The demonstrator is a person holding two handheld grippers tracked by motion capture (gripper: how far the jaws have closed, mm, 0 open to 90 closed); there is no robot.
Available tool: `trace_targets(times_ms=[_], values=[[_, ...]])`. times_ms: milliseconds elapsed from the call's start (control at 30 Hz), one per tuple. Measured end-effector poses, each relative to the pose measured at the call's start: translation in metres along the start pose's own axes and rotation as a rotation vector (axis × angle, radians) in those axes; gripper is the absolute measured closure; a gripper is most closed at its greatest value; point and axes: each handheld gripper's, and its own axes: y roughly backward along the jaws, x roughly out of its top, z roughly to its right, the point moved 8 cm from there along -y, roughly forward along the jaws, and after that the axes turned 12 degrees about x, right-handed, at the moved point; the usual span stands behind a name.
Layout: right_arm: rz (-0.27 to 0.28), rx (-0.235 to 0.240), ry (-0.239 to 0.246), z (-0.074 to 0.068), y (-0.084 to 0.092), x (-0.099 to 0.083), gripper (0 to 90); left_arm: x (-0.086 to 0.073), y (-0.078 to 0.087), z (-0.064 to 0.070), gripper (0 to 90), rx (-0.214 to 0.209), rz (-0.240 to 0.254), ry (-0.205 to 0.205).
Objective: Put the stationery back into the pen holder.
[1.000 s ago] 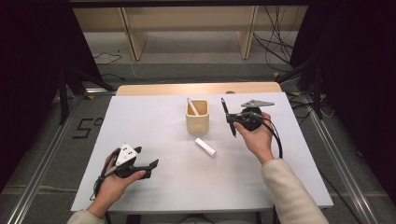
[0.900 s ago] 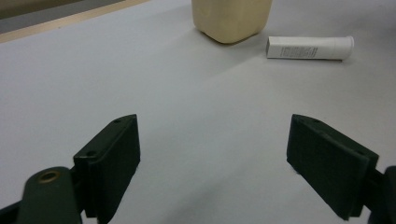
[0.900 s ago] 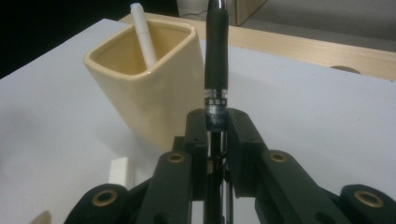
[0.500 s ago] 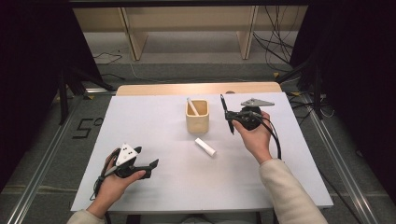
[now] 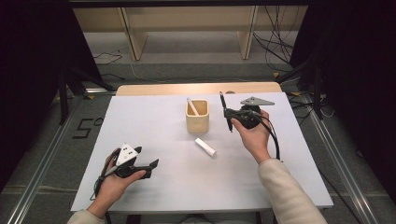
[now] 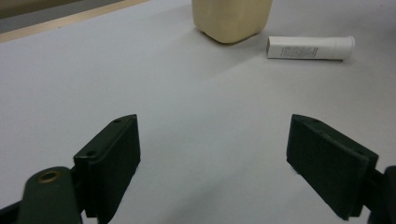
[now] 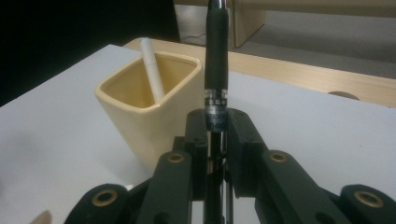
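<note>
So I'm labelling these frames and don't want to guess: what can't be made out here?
- Black pen: top cut off by the upper edge of the right gripper view; lower end hidden by the right tongs clamped on it.
- White tube: print too small to read, left gripper view.
- Cream cup: bottom hidden by its walls, high view; white stick leans inside.

Soft, even light from overhead falls on the white counter, while the room at both sides sinks into near-black. Shadows are faint and short. No glare shows. In the left gripper view, the black jaws look slightly soft, and both gripper views appear grainy and dim.
</note>
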Motion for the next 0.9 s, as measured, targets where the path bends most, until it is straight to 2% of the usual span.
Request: trace_targets(times_ms=[900], values=[[0.059,0.012,0.016,-0.008,-0.014,0.024,80.1,0.000,0.000,0.000,17.2,0.001,0.000,0.003]])
